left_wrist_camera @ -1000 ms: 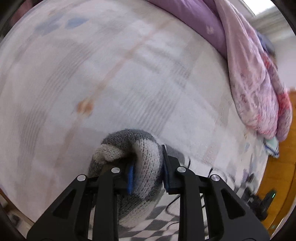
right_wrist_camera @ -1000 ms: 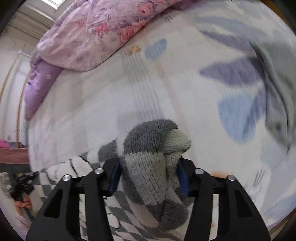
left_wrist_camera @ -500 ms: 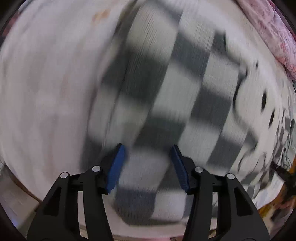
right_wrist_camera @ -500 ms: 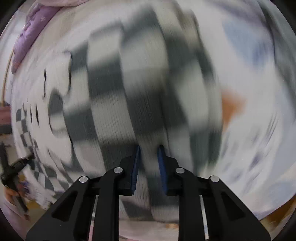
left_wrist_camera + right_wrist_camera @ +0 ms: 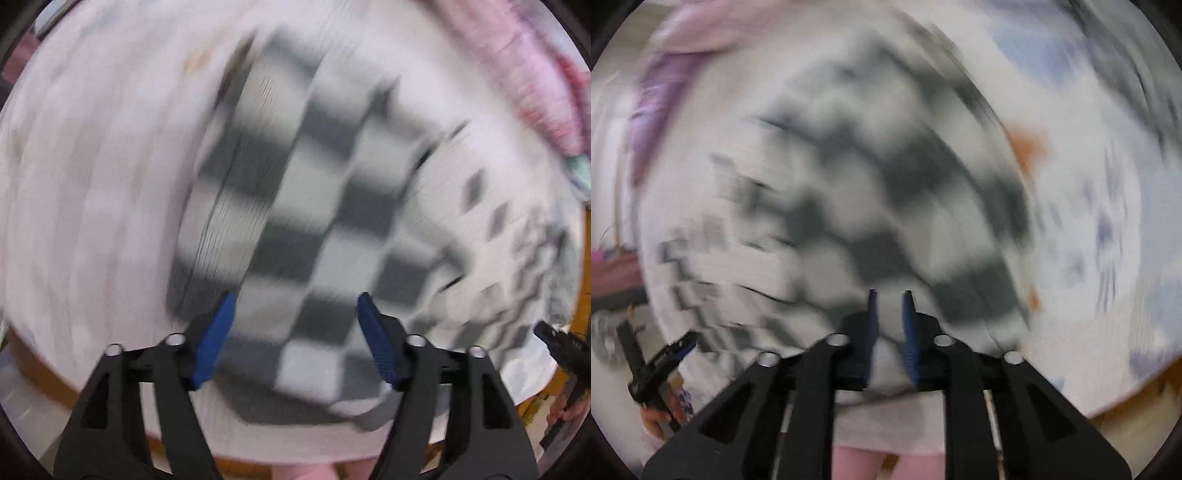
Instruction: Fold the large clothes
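A grey-and-white checkered knit sweater (image 5: pixel 317 192) lies spread on the bed; both views are motion-blurred. My left gripper (image 5: pixel 295 325) is open, its blue pads wide apart above the sweater's near edge, holding nothing. In the right wrist view the sweater (image 5: pixel 886 192) fills the middle. My right gripper (image 5: pixel 889 314) has its blue pads nearly together above the sweater's near edge, with a narrow gap and no cloth visibly between them.
The bed sheet (image 5: pixel 92 184) is white with blue and orange prints (image 5: pixel 1030 144). A pink quilt (image 5: pixel 546 92) is heaped at the far right, and a purple pillow (image 5: pixel 653 107) lies at the far left. The other gripper (image 5: pixel 657 365) shows at the lower left.
Both grippers let go of the bunched sweater, which now lies flat on the bed. Both have pulled back toward the near bed edge; the left jaws opened wider.
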Motion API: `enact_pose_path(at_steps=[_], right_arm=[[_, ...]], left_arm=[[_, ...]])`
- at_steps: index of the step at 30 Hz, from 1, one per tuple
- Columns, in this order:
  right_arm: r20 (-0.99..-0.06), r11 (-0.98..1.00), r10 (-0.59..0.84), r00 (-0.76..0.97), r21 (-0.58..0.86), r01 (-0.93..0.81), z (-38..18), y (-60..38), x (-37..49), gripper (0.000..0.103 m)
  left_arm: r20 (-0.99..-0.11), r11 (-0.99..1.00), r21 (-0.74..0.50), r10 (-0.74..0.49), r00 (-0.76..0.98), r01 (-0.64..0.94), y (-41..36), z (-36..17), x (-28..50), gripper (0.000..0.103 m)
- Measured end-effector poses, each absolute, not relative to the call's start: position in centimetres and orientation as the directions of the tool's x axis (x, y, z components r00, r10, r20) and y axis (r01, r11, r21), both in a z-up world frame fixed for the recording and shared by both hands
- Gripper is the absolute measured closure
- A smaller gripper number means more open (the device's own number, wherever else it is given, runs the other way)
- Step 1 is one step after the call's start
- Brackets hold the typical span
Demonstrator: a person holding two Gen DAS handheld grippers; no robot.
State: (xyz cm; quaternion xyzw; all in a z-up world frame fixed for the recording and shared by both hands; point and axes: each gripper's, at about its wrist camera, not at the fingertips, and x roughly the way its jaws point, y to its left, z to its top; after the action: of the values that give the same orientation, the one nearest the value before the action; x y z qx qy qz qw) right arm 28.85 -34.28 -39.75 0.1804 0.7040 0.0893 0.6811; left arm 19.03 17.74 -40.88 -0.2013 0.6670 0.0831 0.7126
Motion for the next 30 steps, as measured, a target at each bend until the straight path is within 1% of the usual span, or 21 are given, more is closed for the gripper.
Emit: enact_pose_path(at_steps=[2,4,5,7,8,9,10,12,13,15,16,17,18,19,21,22,23,24,26,29,30], right_arm=[[-0.916,0.915,0.399,0.048,0.401,0.045,-37.9,-31.8,31.3,0.078],[-0.888,0.894,0.447,0.105,0.443,-0.066,-37.2,-27.1,34.8,0.092],[-0.87,0.876,0.48,0.113,0.467,-0.124,-37.6,-24.2,36.9,0.094],[-0.86,0.855,0.504,0.074,0.485,-0.185,-40.1,-19.0,40.1,0.095],[-0.866,0.855,0.498,0.049,0.481,-0.194,-41.4,-17.1,40.9,0.095],[-0.887,0.866,0.463,0.003,0.451,-0.214,-43.7,-15.1,41.9,0.098],[-0.908,0.881,0.42,-0.01,0.41,-0.235,-44.7,-14.2,42.0,0.1],[-0.886,0.856,0.463,-0.015,0.451,-0.252,-44.9,-15.6,42.3,0.103],[-0.901,0.87,0.434,-0.016,0.424,-0.251,-44.4,-17.5,42.2,0.103],[-0.976,0.932,0.202,0.077,0.167,-0.321,-43.7,-22.0,41.5,0.103],[-0.988,0.942,0.137,0.076,0.106,-0.319,-44.2,-23.8,41.4,0.103],[-0.994,0.954,0.095,0.052,0.076,-0.291,-45.0,-25.4,41.4,0.103],[-0.984,0.961,0.174,0.032,0.163,-0.221,-45.9,-28.3,41.1,0.103],[-0.964,0.954,0.261,0.037,0.252,-0.164,-46.3,-30.0,41.0,0.103],[-0.937,0.937,0.348,0.026,0.348,0.01,-46.6,-32.3,40.8,0.103],[-0.941,0.938,0.339,0.008,0.339,0.071,-46.1,-32.4,40.5,0.102],[-0.945,0.941,0.328,-0.001,0.326,0.086,-45.3,-32.0,39.8,0.096],[-0.941,0.94,0.337,0.008,0.337,0.057,-43.8,-31.2,38.3,0.096],[-0.944,0.944,0.33,-0.016,0.33,-0.009,-42.6,-30.0,35.1,0.096],[-0.952,0.969,0.244,-0.186,0.248,0.003,-45.9,-30.2,28.8,0.096],[-0.926,0.97,0.244,-0.287,0.238,0.059,-48.4,-30.8,25.2,0.099]], left_arm=[[-0.971,0.908,-0.215,-0.158,0.182,-0.36,17.9,-39.3,21.9,0.027],[-0.948,0.909,-0.26,-0.175,0.267,-0.325,17.3,-39.0,24.8,0.029],[-0.928,0.908,-0.293,-0.196,0.316,-0.298,16.5,-39.2,26.7,0.032],[-0.909,0.907,-0.336,-0.242,0.339,-0.254,14.3,-40.7,30.1,0.052],[-0.922,0.921,-0.312,-0.234,0.309,-0.233,13.1,-42.6,32.0,0.066],[-0.951,0.948,-0.227,-0.167,0.259,-0.224,12.1,-44.5,33.6,0.071],[-0.964,0.963,-0.176,-0.126,0.234,-0.205,11.7,-45.9,34.6,0.071],[-0.946,0.951,-0.224,-0.159,0.283,-0.214,13.4,-45.5,34.3,0.08],[-0.947,0.946,-0.223,-0.153,0.284,-0.234,15.4,-45.0,33.7,0.098],[-0.962,0.959,-0.099,-0.024,0.274,-0.264,18.5,-44.7,32.2,0.099],[-0.966,0.954,-0.078,-0.001,0.259,-0.288,20.4,-44.9,31.0,0.101],[-0.968,0.932,-0.142,-0.059,0.245,-0.334,22.8,-45.9,29.9,0.101],[-0.956,0.908,-0.219,-0.126,0.266,-0.356,24.0,-46.7,29.2,0.101],[-0.948,0.899,-0.247,-0.148,0.281,-0.362,24.1,-47.0,29.0,0.101],[-0.957,0.909,-0.216,-0.124,0.262,-0.357,23.0,-45.9,29.1,0.101],[-0.961,0.918,-0.203,-0.121,0.249,-0.34,22.1,-45.4,28.9,0.1],[-0.965,0.936,-0.184,-0.113,0.238,-0.3,20.6,-44.4,28.0,0.098],[-0.967,0.947,-0.164,-0.099,0.237,-0.276,19.2,-43.7,26.7,0.096],[-0.98,0.964,-0.139,-0.101,0.17,-0.228,16.4,-44.2,23.6,0.082],[-0.996,0.963,-0.087,-0.089,0.003,-0.256,14.2,-48.6,16.6,0.083],[-0.996,0.958,-0.092,-0.091,0.015,-0.271,13.6,-48.8,14.5,0.083]])
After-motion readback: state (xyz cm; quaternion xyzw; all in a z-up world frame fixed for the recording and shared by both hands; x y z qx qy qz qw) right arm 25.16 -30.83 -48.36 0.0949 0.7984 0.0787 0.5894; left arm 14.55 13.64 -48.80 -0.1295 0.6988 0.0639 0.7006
